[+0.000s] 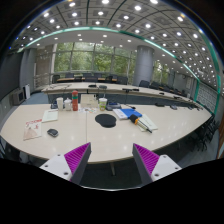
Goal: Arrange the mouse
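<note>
A small dark mouse (52,132) lies on the large pale curved table (110,140), to the left and beyond my fingers. A dark round mouse mat (105,120) lies near the table's middle, straight ahead and further off. My gripper (112,160) is open and empty, its two purple pads (77,155) wide apart, held above the table's near edge. Nothing stands between the fingers.
Papers (38,125) lie on the table at the left, near the mouse. Several cups and bottles (68,102) stand at the back left. A pile of blue and white items (135,116) lies to the right of the mat. Office chairs and tall windows stand beyond.
</note>
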The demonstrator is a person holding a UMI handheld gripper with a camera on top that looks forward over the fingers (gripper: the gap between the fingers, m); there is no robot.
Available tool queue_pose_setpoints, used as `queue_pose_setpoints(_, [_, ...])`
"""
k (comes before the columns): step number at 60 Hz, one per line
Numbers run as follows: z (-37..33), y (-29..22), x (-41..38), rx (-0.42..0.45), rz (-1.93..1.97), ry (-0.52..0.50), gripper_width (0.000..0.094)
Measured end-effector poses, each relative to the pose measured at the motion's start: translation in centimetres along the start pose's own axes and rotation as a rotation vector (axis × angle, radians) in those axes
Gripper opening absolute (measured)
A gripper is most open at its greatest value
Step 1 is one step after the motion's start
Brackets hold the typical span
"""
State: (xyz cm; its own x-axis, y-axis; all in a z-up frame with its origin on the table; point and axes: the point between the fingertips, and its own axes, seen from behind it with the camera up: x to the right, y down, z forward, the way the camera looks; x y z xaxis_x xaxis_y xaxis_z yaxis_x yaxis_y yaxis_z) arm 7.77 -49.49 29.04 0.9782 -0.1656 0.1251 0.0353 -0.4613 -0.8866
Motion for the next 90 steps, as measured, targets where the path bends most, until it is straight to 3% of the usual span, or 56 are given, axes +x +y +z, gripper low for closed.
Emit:
queue_pose_setpoints(15, [3.8, 2.7, -5.2, -0.036, -0.046, -0.059, 0.0857])
queue_pose_setpoints(35, [14.4, 8.6, -26.4, -0.091, -0.086, -0.21, 0.0854])
queue_pose_setpoints(50, [26.4, 9.4, -39.2, -0.102, -0.082, -0.223, 0.0854])
queue_pose_setpoints(64, [35.4, 9.5, -43.6, -0.138, -0.098, -0.203, 0.0852])
queue_pose_setpoints(81, [40.2, 7.0, -44.7, -0.128, -0.107, -0.176, 0.0851])
queue_pose_setpoints(85, [40.9, 6.7, -45.0, -0.133, -0.102, -0.182, 0.0818])
queue_pose_setpoints(90, [41.6, 6.6, -45.5, -0.144, -0.092, -0.207, 0.0687])
